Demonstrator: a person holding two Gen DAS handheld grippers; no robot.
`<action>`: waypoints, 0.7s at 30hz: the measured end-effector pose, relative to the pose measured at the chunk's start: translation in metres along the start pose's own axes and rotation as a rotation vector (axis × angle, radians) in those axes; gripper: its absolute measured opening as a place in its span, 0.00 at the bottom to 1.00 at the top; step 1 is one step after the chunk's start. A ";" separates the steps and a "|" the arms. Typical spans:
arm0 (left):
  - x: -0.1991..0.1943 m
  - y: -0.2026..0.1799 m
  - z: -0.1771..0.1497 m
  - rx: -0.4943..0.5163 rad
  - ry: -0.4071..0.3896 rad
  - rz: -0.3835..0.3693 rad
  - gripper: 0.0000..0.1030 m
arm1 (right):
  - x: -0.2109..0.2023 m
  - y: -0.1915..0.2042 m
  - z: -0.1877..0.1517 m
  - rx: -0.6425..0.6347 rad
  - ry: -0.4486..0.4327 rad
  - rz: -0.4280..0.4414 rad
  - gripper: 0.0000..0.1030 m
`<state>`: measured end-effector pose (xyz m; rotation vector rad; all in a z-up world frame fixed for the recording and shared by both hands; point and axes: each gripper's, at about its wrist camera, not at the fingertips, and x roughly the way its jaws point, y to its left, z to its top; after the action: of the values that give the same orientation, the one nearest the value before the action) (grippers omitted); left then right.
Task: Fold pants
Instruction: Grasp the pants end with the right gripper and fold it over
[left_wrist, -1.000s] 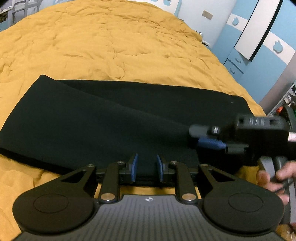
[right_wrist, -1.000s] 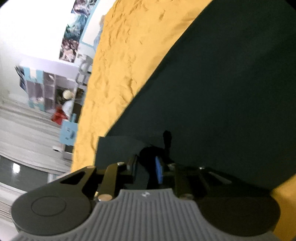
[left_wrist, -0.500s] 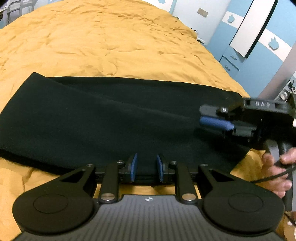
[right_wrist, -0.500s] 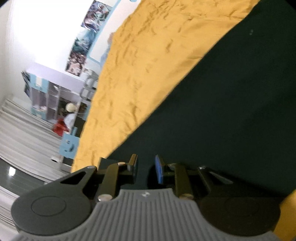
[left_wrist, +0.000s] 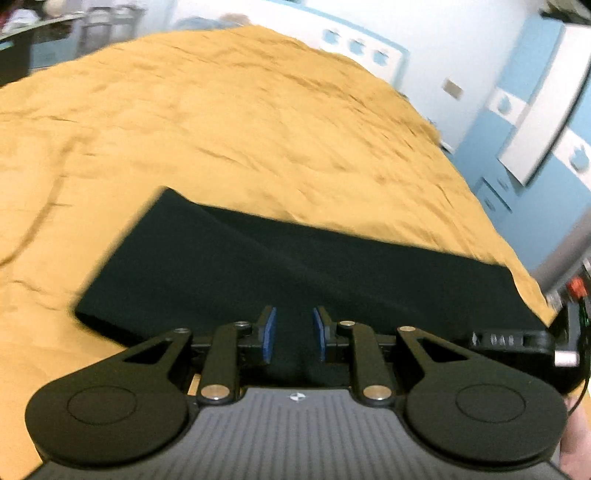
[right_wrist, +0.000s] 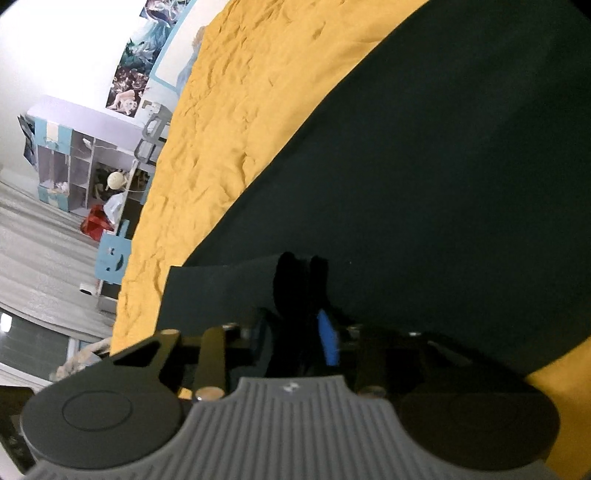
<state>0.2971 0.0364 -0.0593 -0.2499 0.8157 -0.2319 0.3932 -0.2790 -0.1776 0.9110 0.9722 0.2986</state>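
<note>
Right gripper (right_wrist: 295, 332): clamped now onto a bunched fold of the black pants (right_wrist: 424, 166), jaws parted half a second ago. In the left wrist view, slid from 3 o'clock down to 4 o'clock, mostly hidden. Left gripper (left_wrist: 291, 332): drawn back, more yellow bedspread (left_wrist: 221, 122) showing at 9 o'clock.

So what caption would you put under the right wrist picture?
Right gripper pinching a bunched corner of black pants on a yellow bedspread.
</note>
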 end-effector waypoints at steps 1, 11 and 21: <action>-0.005 0.005 0.002 -0.013 -0.012 0.012 0.23 | 0.000 0.000 0.001 0.022 0.004 0.024 0.00; -0.052 0.050 0.015 -0.098 -0.099 0.164 0.23 | -0.055 0.103 0.051 -0.237 -0.057 0.068 0.00; -0.033 0.036 0.031 -0.054 -0.100 0.132 0.23 | -0.162 0.155 0.162 -0.420 -0.093 -0.039 0.00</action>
<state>0.3019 0.0847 -0.0273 -0.2552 0.7366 -0.0733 0.4603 -0.3666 0.0762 0.5177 0.7995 0.4057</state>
